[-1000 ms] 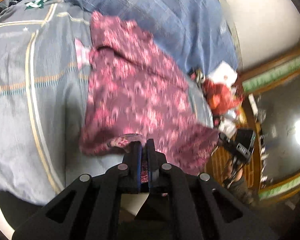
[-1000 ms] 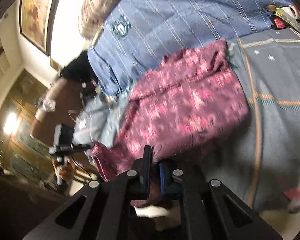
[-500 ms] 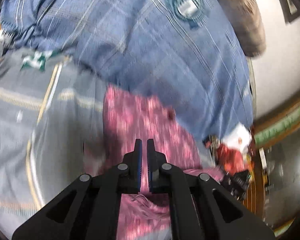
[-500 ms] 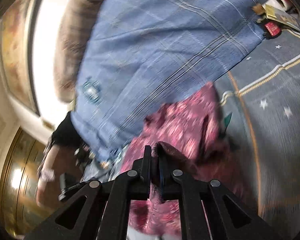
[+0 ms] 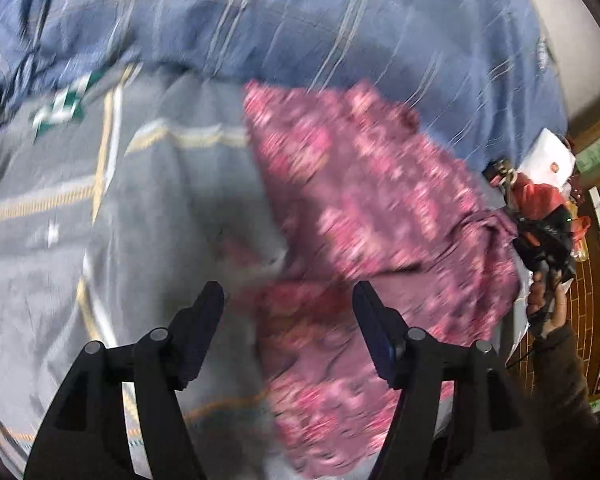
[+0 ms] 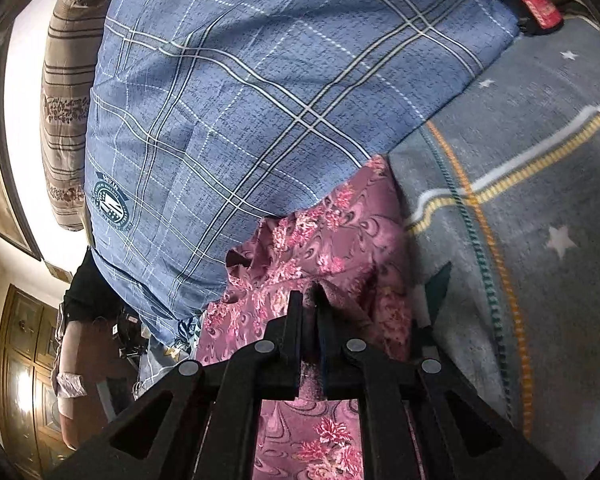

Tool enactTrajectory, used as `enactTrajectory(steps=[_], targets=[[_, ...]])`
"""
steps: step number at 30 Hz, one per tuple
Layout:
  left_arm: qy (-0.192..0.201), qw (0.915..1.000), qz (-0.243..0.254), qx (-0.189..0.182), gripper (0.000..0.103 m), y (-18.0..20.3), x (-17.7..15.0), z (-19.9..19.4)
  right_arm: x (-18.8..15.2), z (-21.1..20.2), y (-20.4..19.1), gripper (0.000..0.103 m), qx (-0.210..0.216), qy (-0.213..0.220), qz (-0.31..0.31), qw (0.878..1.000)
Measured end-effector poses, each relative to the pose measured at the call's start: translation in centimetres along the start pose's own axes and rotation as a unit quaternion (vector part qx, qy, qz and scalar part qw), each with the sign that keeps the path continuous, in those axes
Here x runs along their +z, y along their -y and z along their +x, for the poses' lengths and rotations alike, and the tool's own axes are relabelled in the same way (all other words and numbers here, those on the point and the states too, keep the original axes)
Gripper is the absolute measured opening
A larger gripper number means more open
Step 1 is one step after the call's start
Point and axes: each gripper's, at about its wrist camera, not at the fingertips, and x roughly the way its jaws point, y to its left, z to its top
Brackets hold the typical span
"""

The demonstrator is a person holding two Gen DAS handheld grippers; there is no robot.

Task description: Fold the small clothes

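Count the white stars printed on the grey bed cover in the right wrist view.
3 on the grey star-print bed cover: two small ones near its upper edge beside the blue plaid quilt, one larger lower right. Motion blur may hide others.

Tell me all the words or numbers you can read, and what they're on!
None can be read for sure.
Round badge on the blue plaid quilt: letters round its rim, too small and upside down to read.
Red tag by the quilt's corner: markings too small.
White packet beside the bed: a red round mark, no legible text.
Left wrist view: too blurred for any print.
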Motion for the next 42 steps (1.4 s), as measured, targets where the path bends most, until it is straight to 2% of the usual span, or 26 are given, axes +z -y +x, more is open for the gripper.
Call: enactTrajectory(steps=[2, 4, 5, 7, 8, 9, 10, 12, 16, 19, 23, 24, 25, 26, 27, 28, 30, 32, 33, 37, 38, 39, 40, 42], targets=[[-0.021, 0.9990, -0.022, -0.034, 0.066, -1.1, -1.1, 1.0, -0.3, -0.5, 0.3, 0.007, -0.004, 0.000, 0.000, 1.000], [-0.050, 0.9966, -0.024, -0.061, 0.068, -1.1, -2.1, 2.3, -0.5, -0.7, 0.4, 0.009, -0.004, -0.001, 0.002, 1.000], [-0.051, 0.9971, -0.012, -0.054, 0.069, -0.8, -2.5, 2.6, -0.6, -0.9, 0.4, 0.009, -0.003, -0.001, 0.003, 1.000], [-0.017, 0.9988, 0.025, -0.040, 0.069, 0.4, -3.3, 2.0, -0.7, -1.0, 0.4, 0.009, -0.004, -0.001, 0.002, 1.000], [-0.010, 0.9985, 0.028, -0.046, 0.056, 0.7, -3.6, 1.8, -0.8, -1.2, 0.4, 0.009, -0.005, 0.001, 0.002, 1.000], [-0.006, 0.9982, 0.025, -0.055, 0.026, 0.9, -3.8, 1.5, -0.9, -1.3, 0.4, 0.009, -0.006, 0.002, 0.002, 1.000], [-0.005, 0.9981, 0.022, -0.058, 0.015, 1.0, -4.1, 1.2, -1.1, -1.5, 0.4, 0.009, -0.006, 0.003, 0.003, 1.000], [0.016, 0.9984, 0.024, -0.049, 0.003, 1.1, -4.8, 0.2, -1.5, -2.1, 0.2, 0.009, -0.005, 0.004, -0.001, 1.000], [0.047, 0.9979, 0.028, -0.033, 0.001, 1.4, -5.7, -2.5, -2.0, -3.7, -0.7, 0.008, -0.003, 0.007, -0.023, 1.000], [0.076, 0.9961, 0.040, -0.020, 0.001, 2.5, -5.9, -4.4, -2.0, -5.3, -1.4, 0.006, 0.015, 0.018, -0.037, 0.999], [0.071, 0.9961, 0.044, -0.027, 0.001, 3.1, -5.8, -4.1, -1.8, -6.5, -2.2, 0.006, 0.019, 0.029, -0.053, 0.998], [0.065, 0.9965, 0.044, -0.028, 0.002, 3.1, -5.7, -3.7, -1.8, -6.5, -2.1, 0.011, 0.018, 0.028, -0.052, 0.998], [0.052, 0.9973, 0.042, -0.031, 0.002, 3.2, -5.6, -2.9, -1.7, -6.5, -2.0, 0.011, 0.013, 0.027, -0.051, 0.998], [0.044, 0.9978, 0.041, -0.030, 0.003, 3.3, -5.6, -2.4, -1.7, -6.4, -1.8, 0.013, -0.009, 0.029, -0.050, 0.998], [0.037, 0.9981, 0.041, -0.025, 0.004, 3.2, -5.6, -2.0, -1.6, -6.4, -1.5, 0.018, -0.026, 0.029, -0.049, 0.998], [0.030, 0.9985, 0.041, -0.020, 0.006, 3.2, -5.5, -1.4, -1.6, -6.3, -1.1, 0.031, -0.038, 0.028, -0.046, 0.998], [0.013, 0.9992, 0.033, -0.015, 0.026, 3.0, -5.3, -0.3, -1.7, -6.1, -0.4, 0.053, -0.065, 0.028, -0.043, 0.997], [0.004, 0.9998, 0.018, -0.013, 0.039, 2.4, -5.1, 0.4, -1.9, -5.7, -0.3, 0.054, -0.081, 0.028, -0.062, 0.994], [0.001, 0.9999, 0.011, -0.013, 0.040, 2.2, -5.1, 0.7, -1.9, -5.4, -0.5, 0.054, -0.084, 0.021, -0.079, 0.993], [-0.004, 0.9998, 0.010, -0.015, 0.039, 2.0, -5.0, 1.4, -2.2, -3.7, -1.9, 0.055, -0.132, -0.010, -0.170, 0.977], [-0.002, 0.9998, 0.015, -0.014, 0.035, 2.2, -4.9, 1.5, -2.2, -3.0, -2.3, 0.055, -0.141, -0.017, -0.190, 0.971], [0.002, 0.9997, 0.018, -0.015, 0.016, 2.4, -4.9, 1.4, -2.1, -2.2, -2.8, 0.056, -0.148, -0.026, -0.212, 0.966], [0.007, 0.9996, 0.022, -0.015, 0.012, 2.6, -4.8, 1.2, -2.0, -1.4, -3.3, 0.056, -0.153, -0.032, -0.227, 0.961], [0.021, 0.9995, 0.021, -0.007, 0.009, 2.8, -4.9, 0.5, -1.9, 0.3, -4.2, 0.056, -0.159, -0.045, -0.258, 0.952]])
